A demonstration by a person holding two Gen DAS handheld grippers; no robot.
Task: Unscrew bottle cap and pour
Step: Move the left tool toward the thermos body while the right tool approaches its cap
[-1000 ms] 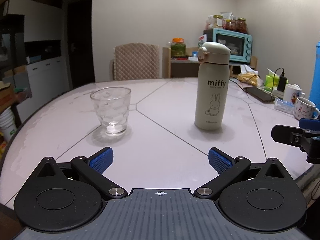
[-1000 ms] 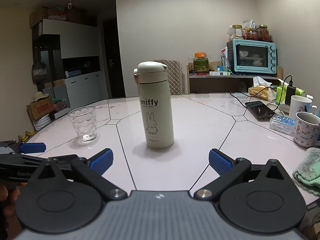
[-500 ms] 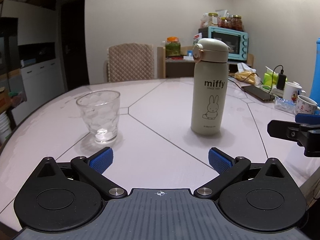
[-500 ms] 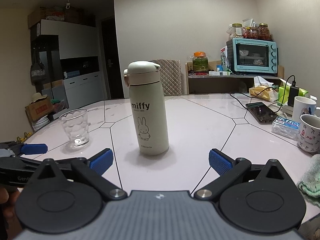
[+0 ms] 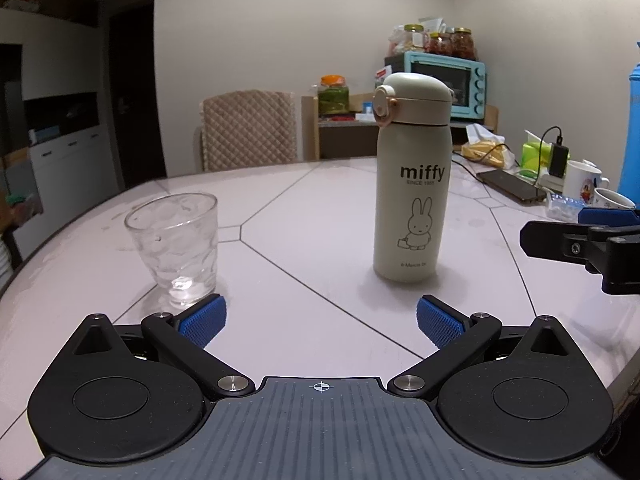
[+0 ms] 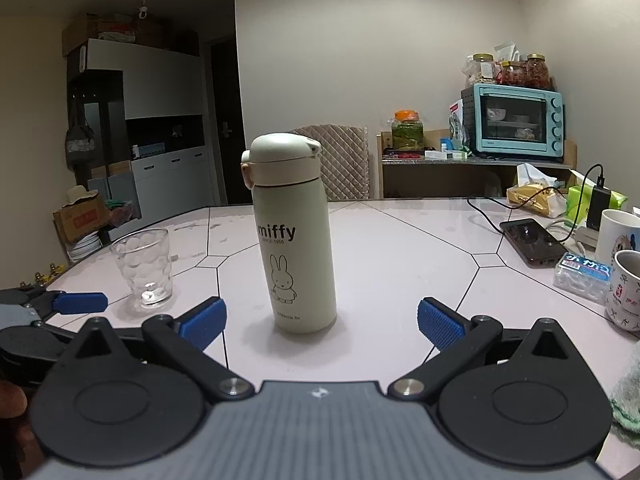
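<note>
Bottle (image 6: 295, 240) lettering: "miffy", rabbit drawing beneath.

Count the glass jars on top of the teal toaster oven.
3 lidded glass jars on the teal toaster oven: a pale-filled one leftmost, a red-filled one in the middle, another red-filled one rightmost. White packaging behind them may hide more.

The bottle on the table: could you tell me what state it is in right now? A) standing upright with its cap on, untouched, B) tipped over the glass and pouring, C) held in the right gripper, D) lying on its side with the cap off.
A: the bottle stands upright on the table with its cap closed, and both the right gripper and the left gripper are open, short of it.
</note>
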